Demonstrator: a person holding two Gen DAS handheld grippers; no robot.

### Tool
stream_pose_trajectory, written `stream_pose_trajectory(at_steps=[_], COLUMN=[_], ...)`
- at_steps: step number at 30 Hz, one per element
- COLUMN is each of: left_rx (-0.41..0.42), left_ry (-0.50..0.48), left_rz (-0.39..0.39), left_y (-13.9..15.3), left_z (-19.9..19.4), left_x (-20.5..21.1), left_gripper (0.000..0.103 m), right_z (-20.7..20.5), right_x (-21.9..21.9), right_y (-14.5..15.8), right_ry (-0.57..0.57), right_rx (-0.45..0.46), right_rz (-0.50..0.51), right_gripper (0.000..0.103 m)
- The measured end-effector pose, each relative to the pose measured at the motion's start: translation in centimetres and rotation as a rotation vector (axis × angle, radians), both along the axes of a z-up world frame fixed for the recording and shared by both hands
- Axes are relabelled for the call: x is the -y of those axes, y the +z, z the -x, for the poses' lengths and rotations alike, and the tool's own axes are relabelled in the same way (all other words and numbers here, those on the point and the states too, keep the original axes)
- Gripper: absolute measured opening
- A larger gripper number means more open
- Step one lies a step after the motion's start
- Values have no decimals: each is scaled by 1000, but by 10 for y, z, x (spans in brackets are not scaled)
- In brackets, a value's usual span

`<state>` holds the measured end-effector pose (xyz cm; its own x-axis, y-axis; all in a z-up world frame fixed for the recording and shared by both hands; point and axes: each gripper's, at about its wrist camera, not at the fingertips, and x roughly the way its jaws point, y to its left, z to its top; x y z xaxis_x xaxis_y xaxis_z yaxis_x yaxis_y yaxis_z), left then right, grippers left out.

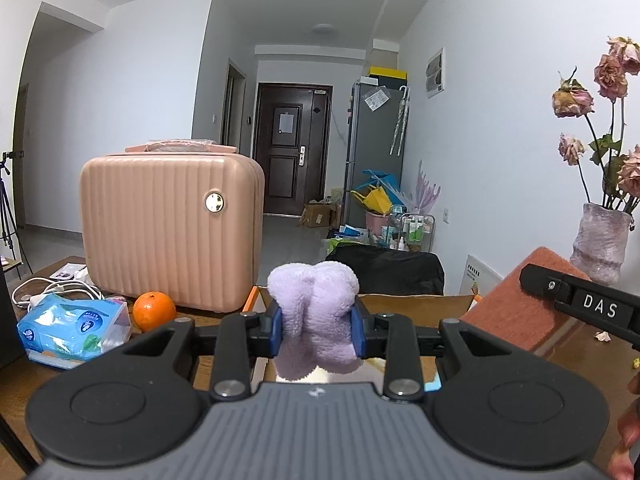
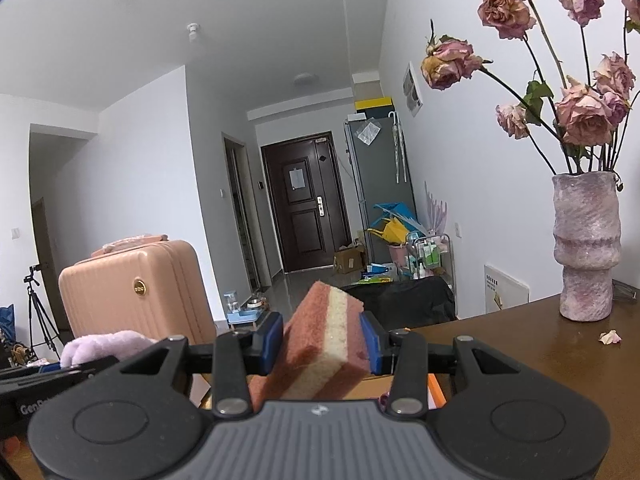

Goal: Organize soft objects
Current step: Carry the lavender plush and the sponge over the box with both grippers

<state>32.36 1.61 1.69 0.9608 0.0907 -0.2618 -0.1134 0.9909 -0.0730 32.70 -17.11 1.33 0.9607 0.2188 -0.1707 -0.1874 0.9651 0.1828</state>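
My left gripper (image 1: pixel 318 326) is shut on a fluffy lilac cloth (image 1: pixel 314 304), squeezed between the blue pads above an open cardboard box (image 1: pixel 416 306). My right gripper (image 2: pixel 324 342) is shut on a pink-and-cream layered sponge (image 2: pixel 320 344), held tilted above the wooden table (image 2: pixel 520 360). In the left wrist view the sponge (image 1: pixel 516 304) and the right gripper's black body show at the right edge. In the right wrist view the lilac cloth (image 2: pixel 104 344) shows at the lower left, beside the left gripper's body.
A pink ribbed suitcase (image 1: pixel 172 228) stands on the table at the left, with an orange (image 1: pixel 154 311), a blue tissue pack (image 1: pixel 76 330) and white cables (image 1: pixel 52 290) near it. A pink vase with dried roses (image 2: pixel 586 248) stands at the right. A hallway with clutter lies beyond.
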Motion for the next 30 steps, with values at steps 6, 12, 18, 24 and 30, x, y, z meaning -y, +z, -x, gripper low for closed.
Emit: stream_pose_trajectory(at_steps=[6,12,18,24,30], left_rx=[-13,-21,-32,-54,-73], left_ry=[10,16,20,28,32], left_rz=[2,-3,-11,-19,-27], left_y=[-3,-6,-9,-15,-21], left_z=[-11,-23,-33,-46,-59], left_x=[-4,-6,-6,-7,-11], left_gripper=[33,33,33,33,33], right_z=[-14,-25,-40,-56,-68], right_x=[-1,-1,-1,-5,-9], right_y=[-1,0,-2,-8,-13], right_ry=[2,0,1,12,19], right_rx=[-23,-25,-47,-84,-106], right_rz=[9,11,20,46,62], right_gripper=[41,41,41,41,41])
